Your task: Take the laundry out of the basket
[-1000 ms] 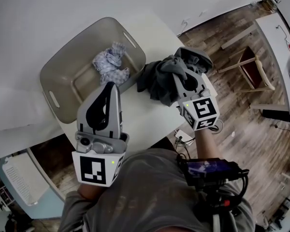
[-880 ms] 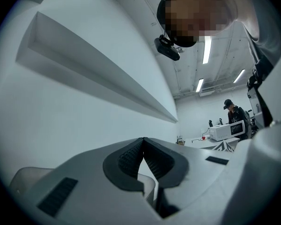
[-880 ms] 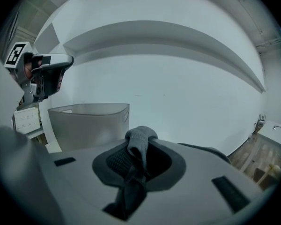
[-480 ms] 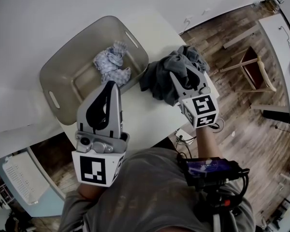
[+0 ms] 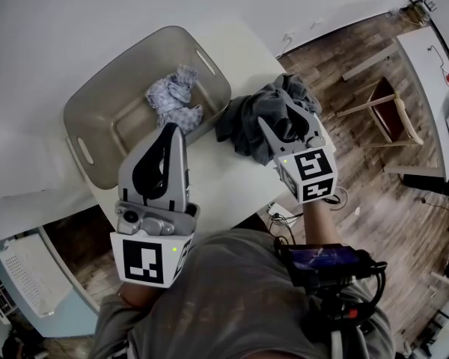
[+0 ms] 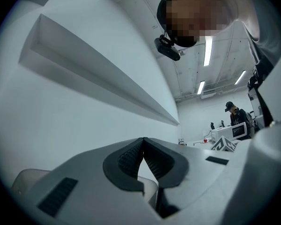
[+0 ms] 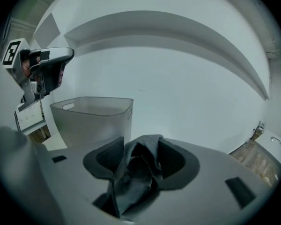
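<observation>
The right gripper's (image 5: 284,120) jaws had just been opening, the crumpled grey garment (image 5: 242,126) between them on the white table (image 5: 209,182); a checked cloth (image 5: 172,99) lay bunched in the rounded plastic basket (image 5: 81,109); the left gripper (image 5: 168,129) was closed and empty

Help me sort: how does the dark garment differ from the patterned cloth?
The dark garment is plain charcoal, the patterned cloth pale with print. The dark garment lies on the table, the patterned cloth in the basket. The right gripper's jaws, which have just been opening, straddle the dark garment; the patterned cloth is untouched. Both are crumpled.
</observation>
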`<state>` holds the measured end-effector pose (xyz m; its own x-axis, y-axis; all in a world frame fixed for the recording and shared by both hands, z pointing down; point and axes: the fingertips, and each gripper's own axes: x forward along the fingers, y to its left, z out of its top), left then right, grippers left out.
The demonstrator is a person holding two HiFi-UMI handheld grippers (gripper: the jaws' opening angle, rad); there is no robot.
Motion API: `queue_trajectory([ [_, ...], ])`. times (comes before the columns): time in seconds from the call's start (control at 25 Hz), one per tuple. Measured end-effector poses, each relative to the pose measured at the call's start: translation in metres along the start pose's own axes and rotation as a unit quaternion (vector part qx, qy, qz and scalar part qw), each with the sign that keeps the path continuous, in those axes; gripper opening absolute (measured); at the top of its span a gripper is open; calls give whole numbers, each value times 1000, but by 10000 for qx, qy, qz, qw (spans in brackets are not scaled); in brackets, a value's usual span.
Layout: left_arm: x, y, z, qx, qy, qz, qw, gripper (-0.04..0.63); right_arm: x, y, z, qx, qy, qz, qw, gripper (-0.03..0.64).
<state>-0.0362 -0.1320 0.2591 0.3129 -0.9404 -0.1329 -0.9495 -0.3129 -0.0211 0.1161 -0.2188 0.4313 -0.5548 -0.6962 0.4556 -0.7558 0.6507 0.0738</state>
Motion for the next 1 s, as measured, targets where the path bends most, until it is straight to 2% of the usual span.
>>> queue_trajectory([
  [0.2,-6,-2,7,-17,-112,-18,9999,8,-8,4,-2,11,135,-58,9999,270],
  [0.48,-13,-11,12,-26,-181,-90,9998,8,-30,13,29,-75,-469,-109,9988,258],
  [0.6,-16,-14,16,-34,-223,-99,9997,8,-41,21,49,-126,-848,-26,9963,203],
  [0.76,-24,-10,25,61,-268,34,9996,8,-54,42,86,-56,-1469,269,9888,70],
  [1.0,-46,1,39,199,-386,443,9981,8,-75,91,143,-98,-2445,972,9647,32],
])
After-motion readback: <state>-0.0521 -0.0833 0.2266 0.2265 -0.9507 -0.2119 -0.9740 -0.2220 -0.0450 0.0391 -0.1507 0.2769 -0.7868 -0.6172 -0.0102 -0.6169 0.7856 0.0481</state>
